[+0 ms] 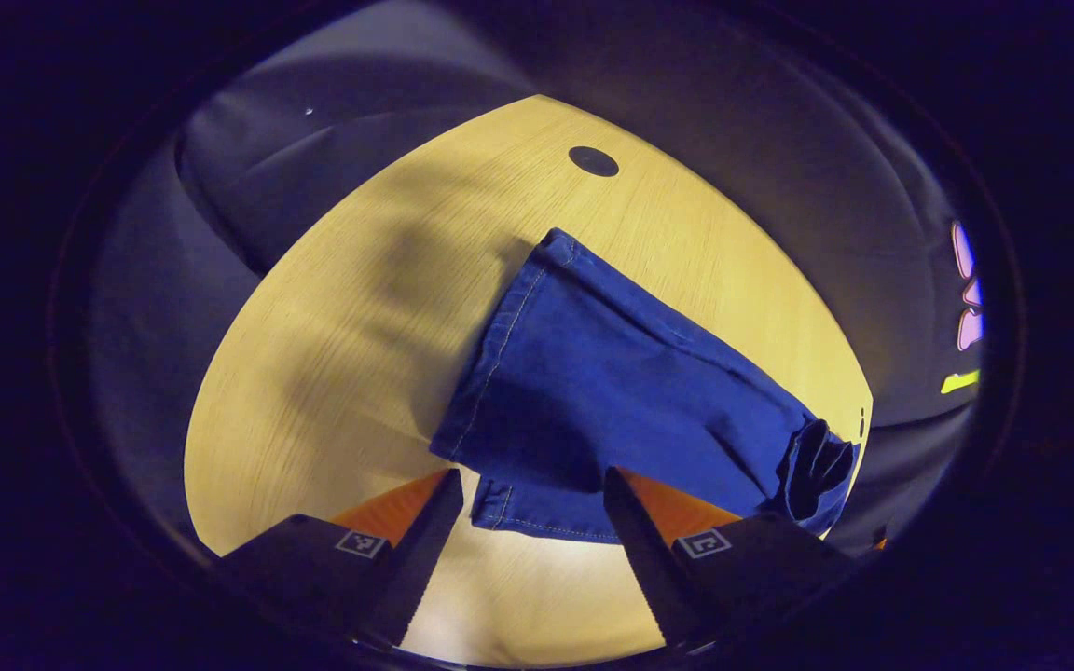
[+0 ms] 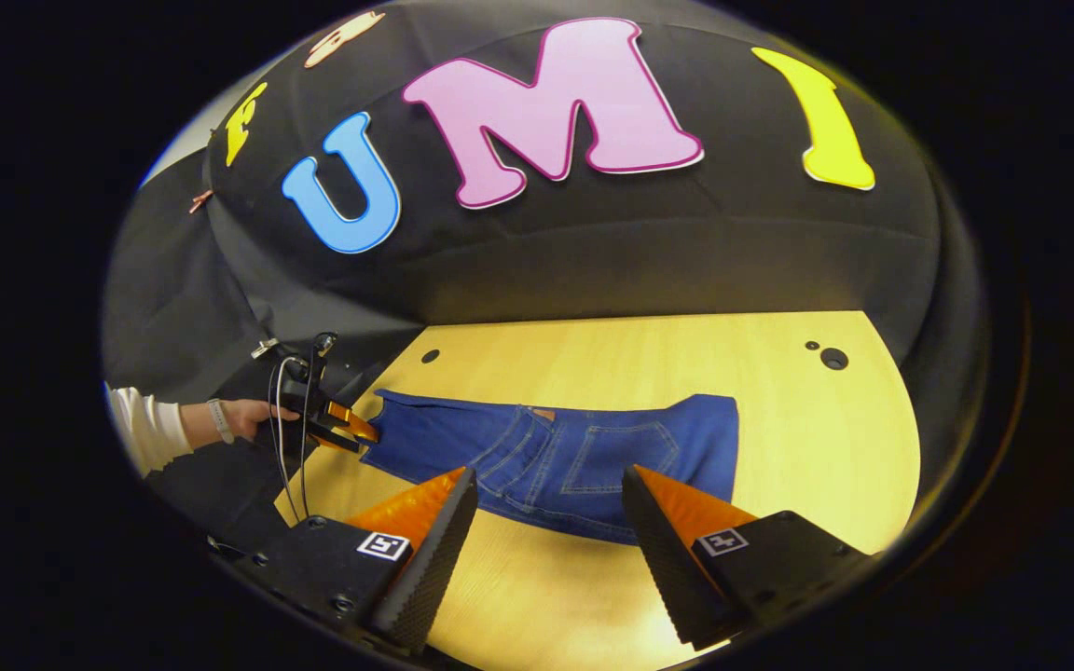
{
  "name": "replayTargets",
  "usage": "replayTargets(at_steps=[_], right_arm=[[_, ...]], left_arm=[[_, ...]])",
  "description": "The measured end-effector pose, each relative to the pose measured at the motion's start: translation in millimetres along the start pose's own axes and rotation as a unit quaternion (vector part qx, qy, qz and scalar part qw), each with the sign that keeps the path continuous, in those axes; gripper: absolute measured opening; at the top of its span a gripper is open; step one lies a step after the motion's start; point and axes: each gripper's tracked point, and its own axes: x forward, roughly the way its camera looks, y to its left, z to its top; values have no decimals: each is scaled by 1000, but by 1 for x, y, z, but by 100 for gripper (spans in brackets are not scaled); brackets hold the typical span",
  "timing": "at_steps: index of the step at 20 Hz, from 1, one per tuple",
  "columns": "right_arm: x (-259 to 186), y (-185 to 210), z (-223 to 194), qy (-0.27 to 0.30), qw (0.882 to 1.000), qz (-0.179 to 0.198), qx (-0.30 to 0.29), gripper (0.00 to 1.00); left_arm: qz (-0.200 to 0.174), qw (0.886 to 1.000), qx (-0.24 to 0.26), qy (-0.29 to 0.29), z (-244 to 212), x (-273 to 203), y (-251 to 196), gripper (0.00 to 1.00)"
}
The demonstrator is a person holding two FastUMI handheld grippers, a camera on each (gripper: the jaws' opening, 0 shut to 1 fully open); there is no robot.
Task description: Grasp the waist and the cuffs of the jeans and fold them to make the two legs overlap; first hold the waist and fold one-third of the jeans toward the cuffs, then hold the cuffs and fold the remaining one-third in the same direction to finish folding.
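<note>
Wooden table (image 2: 779, 438), folded jeans (image 2: 556, 461) near its front edge

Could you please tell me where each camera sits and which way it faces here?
Left gripper view: rides the left gripper, looking down along the jeans on the table; its own open fingers show.
Right gripper view: rides the right gripper, facing the wall across the jeans' pockets; its open fingers, plus a hand holding the left gripper.
Shared: jeans, table.
</note>
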Motion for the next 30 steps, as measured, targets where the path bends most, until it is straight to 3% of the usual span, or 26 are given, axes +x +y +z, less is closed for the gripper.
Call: replayTargets(at_steps=[5, 8, 10, 11, 12, 13, 14, 15, 16, 20, 25, 28, 30], right_arm=[[-2, -8, 3, 0, 1000, -5, 22, 95], [3, -5, 1, 4, 1000, -1, 26, 95], [4, -1, 0, 4, 1000, 3, 26, 95], [4, -1, 0, 5, 1000, 3, 24, 95], [3, -2, -1, 6, 1000, 3, 23, 95], [3, -3, -3, 9, 1000, 3, 22, 95], [2, -4, -5, 11, 1000, 1, 21, 95], [2, -6, -5, 12, 1000, -1, 20, 95], [1, -6, -5, 12, 1000, 0, 23, 95], [-2, -11, 0, 6, 1000, -6, 27, 95], [-4, -10, 8, -3, 999, -3, 41, 95], [-7, -11, 13, -10, 999, -6, 43, 95], [-11, -11, 15, -16, 999, -6, 43, 95]], left_arm=[[52, 998, 19, 26, -3, 13, 9, 94], [95, 992, 64, 47, -8, 14, 10, 95], [92, 992, 72, 41, -7, 18, 0, 93], [84, 993, 73, 38, -6, 17, -6, 77], [67, 995, 70, 33, -5, 18, -12, 69], [60, 996, 60, 32, -6, 21, -17, 38], [54, 996, 58, 33, -7, 20, -17, 21], [47, 997, 58, 32, -6, 20, -16, 12], [38, 997, 52, 30, -7, 20, -18, 14], [14, 998, 48, 27, -5, 7, -21, 7], [-1, 991, 132, -14, 6, -27, -54, 7], [-41, 983, 173, -51, 14, -73, -103, 4], [-70, 973, 207, -78, 14, -100, -142, 7]])
